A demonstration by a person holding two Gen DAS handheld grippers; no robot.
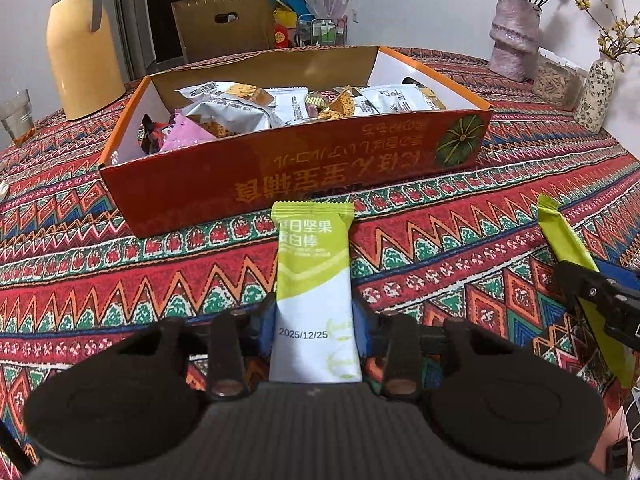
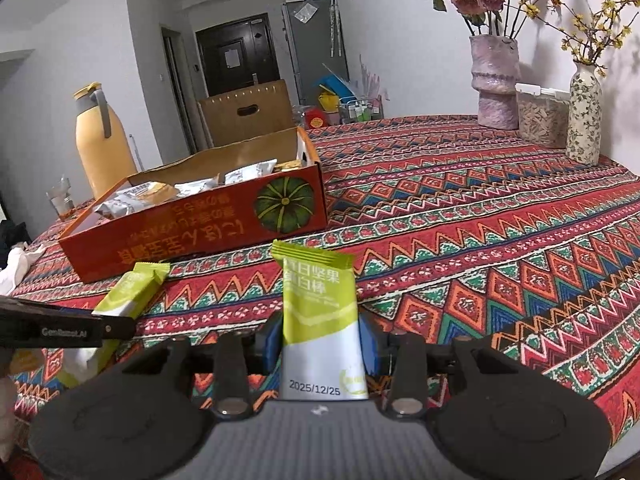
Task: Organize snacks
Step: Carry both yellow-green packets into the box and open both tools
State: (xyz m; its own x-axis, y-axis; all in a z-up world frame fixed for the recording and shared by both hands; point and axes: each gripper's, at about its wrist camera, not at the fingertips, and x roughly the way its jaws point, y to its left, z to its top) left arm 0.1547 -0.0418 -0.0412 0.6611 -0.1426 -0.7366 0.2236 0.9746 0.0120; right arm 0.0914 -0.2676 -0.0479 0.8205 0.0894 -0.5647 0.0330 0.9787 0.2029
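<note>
**A:** Green-and-white foil: you have one nut bar [image 1: 314, 292] between the fingers of your left tool [image 1: 314, 328], the blue pads closed in against its lower sides. Its far end lies against the foot of the orange snack box [image 1: 296, 168], near the bench's front edge.

**B:** And my right?

**A:** Your right tool [image 2: 322, 344] is clamped narrowly on a second nut bar [image 2: 320, 320], the same kind, raised off the patterned cloth [image 2: 480, 216] with its crimped end tilted up and pointing toward the box's pumpkin-printed corner.

**B:** Why hold them by the tail?

**A:** My guess is that gripping the dated end leaves the long front free, so you can lower each bar over the box wall without the fingers catching the cardboard.

**B:** What does each camera give me?

**A:** The left view looks down into the box: silver and pink packets piled loosely, with room at the near left corner. The right view shows mostly the box's outer wall and only the tops of the packets, yet it shows your left tool's bar from the side and the open cloth toward the vases [image 2: 496, 80] at the bench's far right edge.
</note>
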